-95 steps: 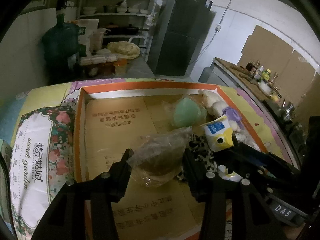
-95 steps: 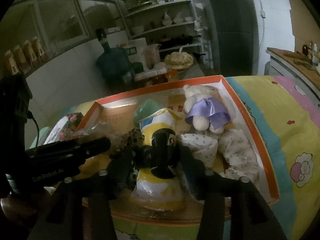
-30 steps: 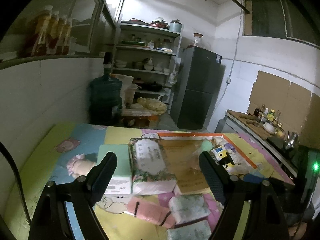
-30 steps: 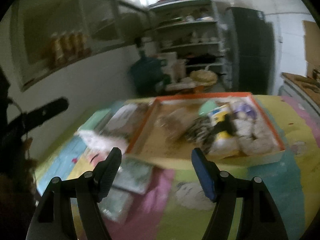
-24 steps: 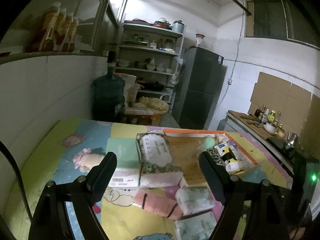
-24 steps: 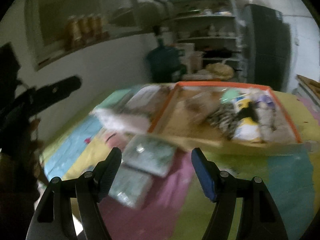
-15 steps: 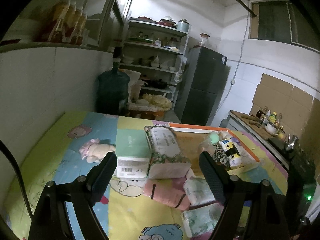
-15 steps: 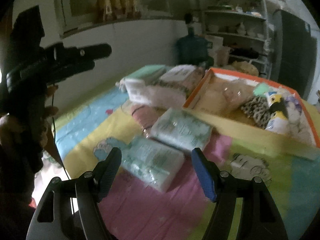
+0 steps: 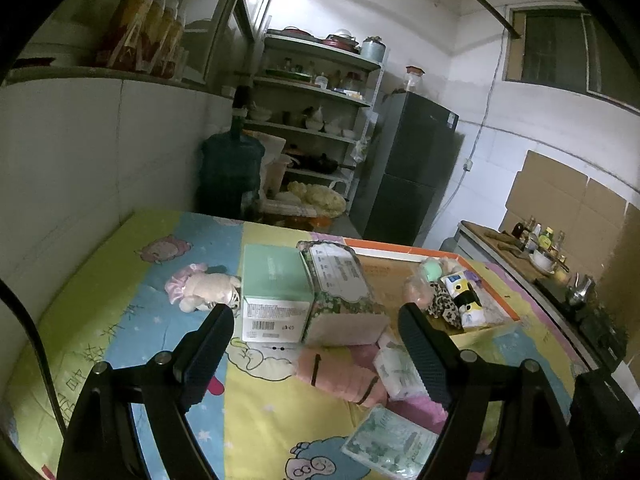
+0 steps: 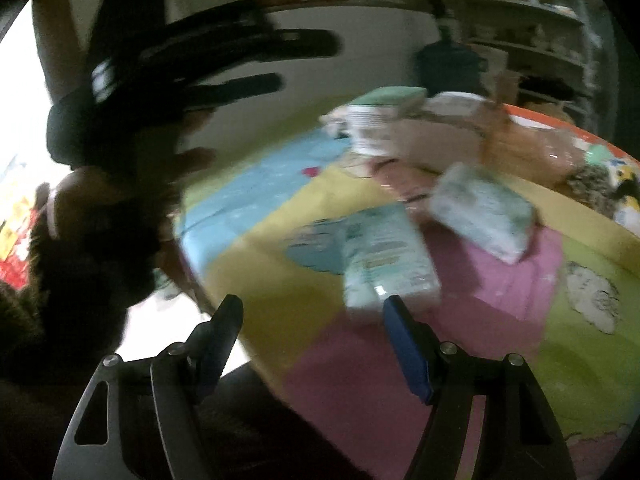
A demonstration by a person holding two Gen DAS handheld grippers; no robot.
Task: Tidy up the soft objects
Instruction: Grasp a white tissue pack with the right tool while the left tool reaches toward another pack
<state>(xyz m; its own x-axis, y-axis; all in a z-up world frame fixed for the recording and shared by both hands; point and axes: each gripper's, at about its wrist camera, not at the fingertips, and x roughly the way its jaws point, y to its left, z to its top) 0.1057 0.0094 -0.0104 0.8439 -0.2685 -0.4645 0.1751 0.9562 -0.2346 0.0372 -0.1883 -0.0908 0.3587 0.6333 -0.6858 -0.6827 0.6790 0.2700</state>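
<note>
Two grippers: left gripper (image 9: 316,350) with jaws spread wide, holding nothing, raised above the tabletop (image 9: 120,280), which is covered by a cartoon-print mat; right gripper (image 10: 310,334) likewise wide apart and empty, its view heavily blurred.

One orange-rimmed cardboard tray (image 9: 404,250) at the far right of the tabletop; inside it, bunched at its right end, a green soft item (image 9: 432,271), a leopard-print item (image 9: 442,306) and a yellow-and-white plush with a blue label (image 9: 464,296); the label's writing is too small to read; further items behind them cannot be told apart.

Two boxed packs side by side, just left of the tray: one mint-green box (image 9: 276,296) with a barcode label; one floral tissue pack (image 9: 340,292) with an unreadable printed panel.

One pink plush doll (image 9: 200,286) lying alone, left of the green box.

One pink rolled bundle (image 9: 340,374) with dark bands, nearest the left gripper; two soft tissue packs beside it, one white (image 9: 396,368), one green-patterned (image 9: 390,442); the latter is partly hidden behind a gripper finger.
</note>
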